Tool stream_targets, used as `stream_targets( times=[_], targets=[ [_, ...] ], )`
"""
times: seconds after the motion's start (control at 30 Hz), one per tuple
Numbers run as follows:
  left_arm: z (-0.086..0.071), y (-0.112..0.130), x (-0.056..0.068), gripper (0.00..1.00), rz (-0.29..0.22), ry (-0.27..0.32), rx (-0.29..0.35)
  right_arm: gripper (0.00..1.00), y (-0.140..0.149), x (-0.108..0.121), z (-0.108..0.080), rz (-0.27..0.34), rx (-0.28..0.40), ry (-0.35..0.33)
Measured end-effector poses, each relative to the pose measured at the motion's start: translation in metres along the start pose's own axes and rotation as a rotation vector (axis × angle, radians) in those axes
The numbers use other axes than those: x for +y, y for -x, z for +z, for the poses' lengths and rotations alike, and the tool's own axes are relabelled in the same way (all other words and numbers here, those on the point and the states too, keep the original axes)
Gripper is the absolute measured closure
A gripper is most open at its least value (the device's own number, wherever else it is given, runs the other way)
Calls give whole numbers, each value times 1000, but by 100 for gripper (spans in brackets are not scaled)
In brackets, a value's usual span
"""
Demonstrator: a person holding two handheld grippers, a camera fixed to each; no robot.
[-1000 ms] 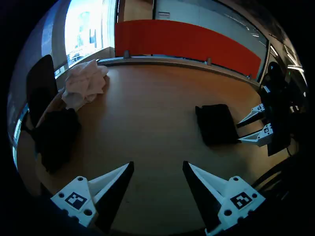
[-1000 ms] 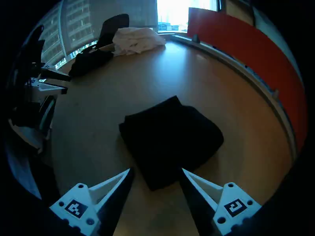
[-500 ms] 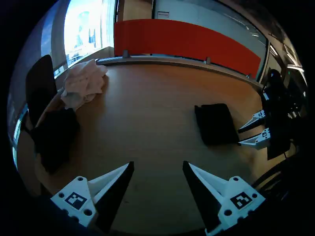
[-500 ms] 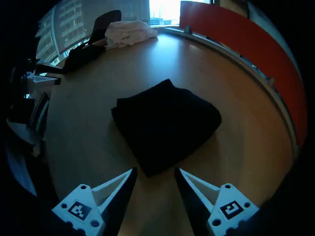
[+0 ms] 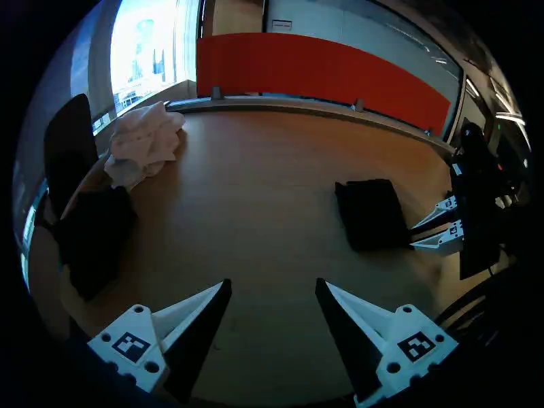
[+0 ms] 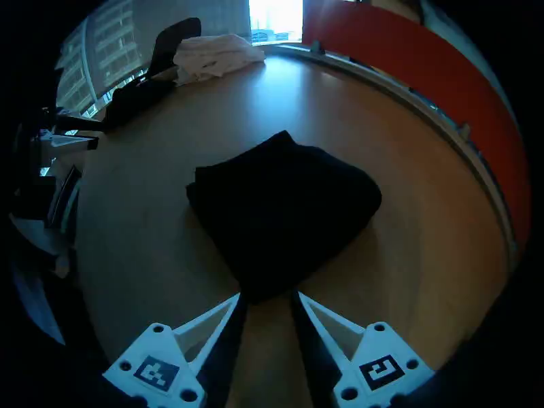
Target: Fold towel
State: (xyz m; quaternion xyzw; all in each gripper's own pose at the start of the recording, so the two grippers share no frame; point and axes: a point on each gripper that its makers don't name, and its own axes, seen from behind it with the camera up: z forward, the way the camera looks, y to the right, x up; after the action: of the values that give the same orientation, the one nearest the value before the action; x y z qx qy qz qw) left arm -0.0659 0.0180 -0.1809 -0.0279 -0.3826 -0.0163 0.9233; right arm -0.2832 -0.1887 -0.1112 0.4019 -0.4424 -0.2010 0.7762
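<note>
Towel nearest: the black towel (image 6: 285,204), folded into a thick, soft-edged pad, lies flat on the table (image 6: 421,224), one corner pointing at the tips of the right gripper (image 6: 266,298). That gripper is held low and level, its fingers drawn close with a narrow gap; whether they pinch the corner I cannot tell. The left gripper (image 5: 272,285) hangs released, fingers wide, over bare table well apart from the towel. In the left gripper view the towel's long axis runs from the right gripper toward the red panel (image 5: 319,68). Farther off, a white cloth pile (image 5: 143,143) sits near the window (image 5: 146,54).
</note>
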Motion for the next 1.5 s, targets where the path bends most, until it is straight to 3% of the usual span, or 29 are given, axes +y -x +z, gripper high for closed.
stream_targets(
  times=[0.27, 0.6, 0.87, 1.07, 1.5],
  targets=[
    [-1, 0, -2, 8, 1, -2, -1, 65, 2, -2, 2, -14, -5, 11],
    [-2, -1, -2, 8, 5, 0, 3, 94, 0, 1, 0, -16, 2, 21],
    [-1, -2, -2, 8, 7, 7, 5, 96, -8, 3, -5, -26, 25, 22],
    [0, -5, -2, 8, 5, 9, 12, 96, -36, 6, -24, -49, 75, 28],
    [0, -27, 5, 8, 26, 28, 60, 96, -142, 26, -81, -108, 261, 48]
  ],
)
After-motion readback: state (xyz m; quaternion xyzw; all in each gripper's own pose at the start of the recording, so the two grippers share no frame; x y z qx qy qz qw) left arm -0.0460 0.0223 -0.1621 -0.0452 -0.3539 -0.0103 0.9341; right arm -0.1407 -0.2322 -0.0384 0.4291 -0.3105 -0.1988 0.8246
